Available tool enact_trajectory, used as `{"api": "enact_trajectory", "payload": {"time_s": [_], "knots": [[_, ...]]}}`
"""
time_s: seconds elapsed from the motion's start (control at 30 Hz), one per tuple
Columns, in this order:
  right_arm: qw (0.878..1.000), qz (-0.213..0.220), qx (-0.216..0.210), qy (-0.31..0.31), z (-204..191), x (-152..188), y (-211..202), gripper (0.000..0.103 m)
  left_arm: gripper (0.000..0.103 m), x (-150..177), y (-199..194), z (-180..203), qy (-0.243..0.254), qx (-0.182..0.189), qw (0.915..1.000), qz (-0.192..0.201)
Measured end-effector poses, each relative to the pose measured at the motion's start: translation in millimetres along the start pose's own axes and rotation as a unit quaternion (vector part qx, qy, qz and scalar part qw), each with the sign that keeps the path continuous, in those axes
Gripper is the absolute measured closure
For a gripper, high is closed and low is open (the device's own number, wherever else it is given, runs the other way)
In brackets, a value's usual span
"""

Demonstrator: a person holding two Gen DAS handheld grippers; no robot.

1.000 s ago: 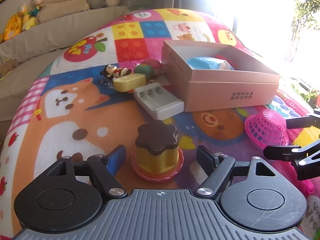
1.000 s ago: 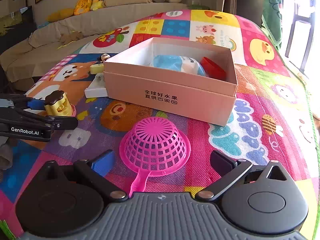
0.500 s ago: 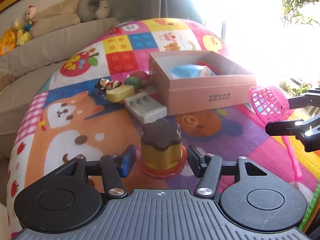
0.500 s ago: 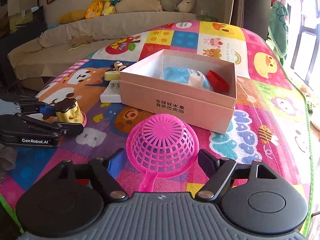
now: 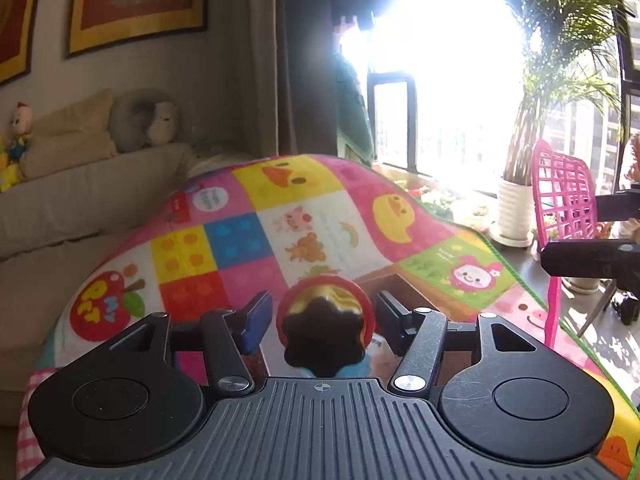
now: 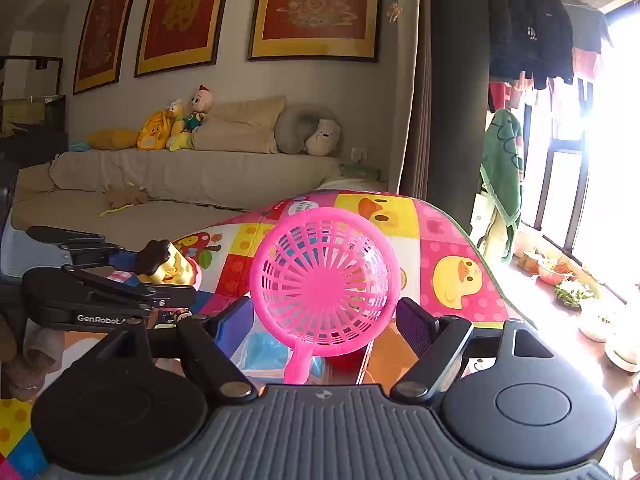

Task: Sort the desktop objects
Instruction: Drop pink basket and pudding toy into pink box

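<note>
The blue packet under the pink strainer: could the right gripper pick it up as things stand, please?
Probably not: the right gripper is clamped on the strainer, which covers most of the packet.

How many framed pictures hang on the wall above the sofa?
3, all in the right wrist view: the left framed picture, the middle one, and the right one. More could hang beyond the left edge.

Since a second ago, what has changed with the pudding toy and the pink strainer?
Both left the mat. The left gripper closed on the pudding toy and lifted it; it now hangs tilted, dark top toward the camera, and the jaws are opening slightly. The right gripper closed on the pink strainer and raised it over the pink box. The play mat stayed put.
</note>
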State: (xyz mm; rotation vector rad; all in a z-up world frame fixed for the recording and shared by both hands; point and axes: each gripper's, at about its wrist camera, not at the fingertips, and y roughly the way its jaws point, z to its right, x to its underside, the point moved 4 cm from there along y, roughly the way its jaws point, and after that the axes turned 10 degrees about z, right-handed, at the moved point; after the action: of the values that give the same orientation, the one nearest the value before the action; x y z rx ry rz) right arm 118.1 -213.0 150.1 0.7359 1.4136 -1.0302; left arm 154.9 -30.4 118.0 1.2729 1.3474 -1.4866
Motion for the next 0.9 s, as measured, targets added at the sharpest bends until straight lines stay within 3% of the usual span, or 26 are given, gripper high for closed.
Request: {"api": "enact_trajectory", "payload": {"time_s": [0.07, 0.2, 0.33, 0.47, 0.63, 0.73, 0.8, 0.9], "knots": [[1.0, -0.006, 0.006, -0.001, 3.8, -1.1, 12.9, 0.024, 0.039, 3.8, 12.8, -10.8, -0.02, -0.016, 0.9996, -0.012], [0.999, -0.024, 0.018, -0.011, 9.4, 5.6, 28.8, 0.024, 0.016, 33.1, -9.3, -31.1, -0.055, -0.022, 0.998, -0.019], [0.999, -0.045, 0.012, -0.006, 9.2, 15.0, 53.2, 0.024, 0.013, 72.8, -36.3, -39.8, -0.062, -0.032, 0.9959, -0.058], [0.997, -0.069, 0.016, -0.003, 5.3, 25.4, 93.5, 0.024, 0.008, 93.3, -57.7, -40.8, -0.058, -0.038, 0.9952, -0.068], [0.989, -0.145, 0.02, -0.026, -3.0, 53.6, 144.8, 0.024, 0.007, 105.7, -72.6, -42.6, -0.042, -0.044, 0.9958, -0.069], [0.978, -0.204, -0.02, -0.02, -6.0, 71.7, 160.8, 0.029, 0.006, 113.0, -76.7, -49.7, -0.054, -0.048, 0.9945, -0.075], [0.979, -0.203, -0.009, -0.012, -2.7, 71.0, 159.0, 0.021, 0.005, 119.8, -78.9, -56.4, -0.062, -0.057, 0.9933, -0.079], [0.985, -0.17, 0.01, -0.006, 6.5, 57.8, 145.0, 0.018, 0.004, 132.3, -78.7, -67.2, -0.078, -0.072, 0.99, -0.093]]}}
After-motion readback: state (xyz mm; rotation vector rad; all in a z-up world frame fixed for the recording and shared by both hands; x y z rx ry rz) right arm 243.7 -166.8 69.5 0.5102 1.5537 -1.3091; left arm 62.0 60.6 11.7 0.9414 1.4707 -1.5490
